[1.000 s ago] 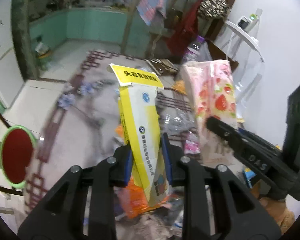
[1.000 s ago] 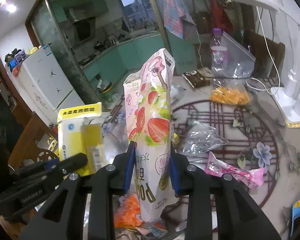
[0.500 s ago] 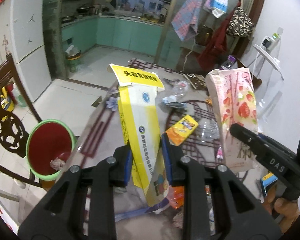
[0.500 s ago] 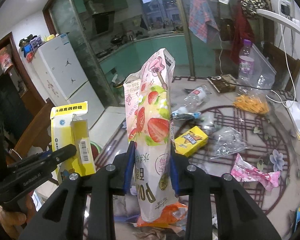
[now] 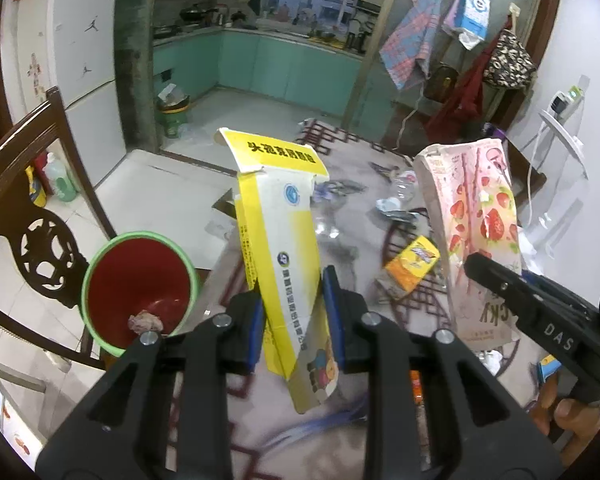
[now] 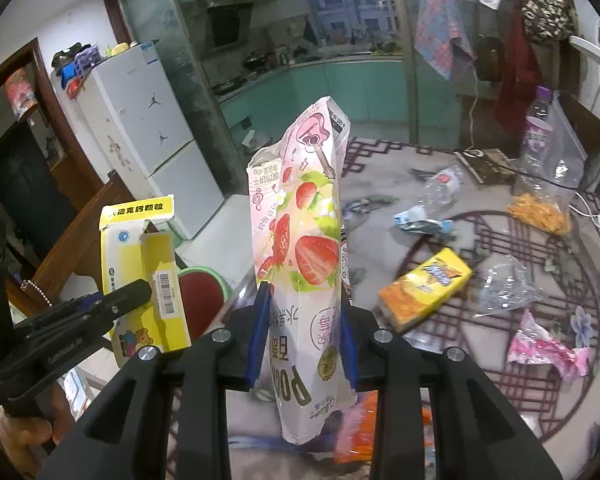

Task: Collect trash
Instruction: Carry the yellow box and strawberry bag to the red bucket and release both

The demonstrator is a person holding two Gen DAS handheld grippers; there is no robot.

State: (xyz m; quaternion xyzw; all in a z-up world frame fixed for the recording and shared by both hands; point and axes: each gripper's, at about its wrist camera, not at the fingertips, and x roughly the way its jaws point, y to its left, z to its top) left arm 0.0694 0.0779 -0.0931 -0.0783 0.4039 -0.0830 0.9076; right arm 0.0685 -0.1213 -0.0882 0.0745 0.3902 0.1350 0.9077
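Observation:
My left gripper point(image 5: 294, 316) is shut on a yellow and white carton point(image 5: 280, 248) with its top flap open, held upright above the table edge. The carton also shows in the right wrist view point(image 6: 148, 272). My right gripper point(image 6: 302, 332) is shut on a pink strawberry snack bag point(image 6: 300, 264), held upright; it also shows in the left wrist view point(image 5: 476, 224). A red bin with a green rim point(image 5: 138, 284) stands on the floor to the left, below the table, with a crumpled scrap inside.
On the patterned table point(image 6: 480, 232) lie an orange-yellow box point(image 6: 424, 290), a pink wrapper point(image 6: 544, 344), clear plastic point(image 6: 504, 284), a crushed bottle point(image 6: 440, 188) and a bag of orange snacks point(image 6: 540, 212). A dark wooden chair point(image 5: 24, 200) stands left of the bin.
Both grippers have risen and pulled back toward the left edge of the table with their items held. The red bin now sits closer and lower left of the carton.

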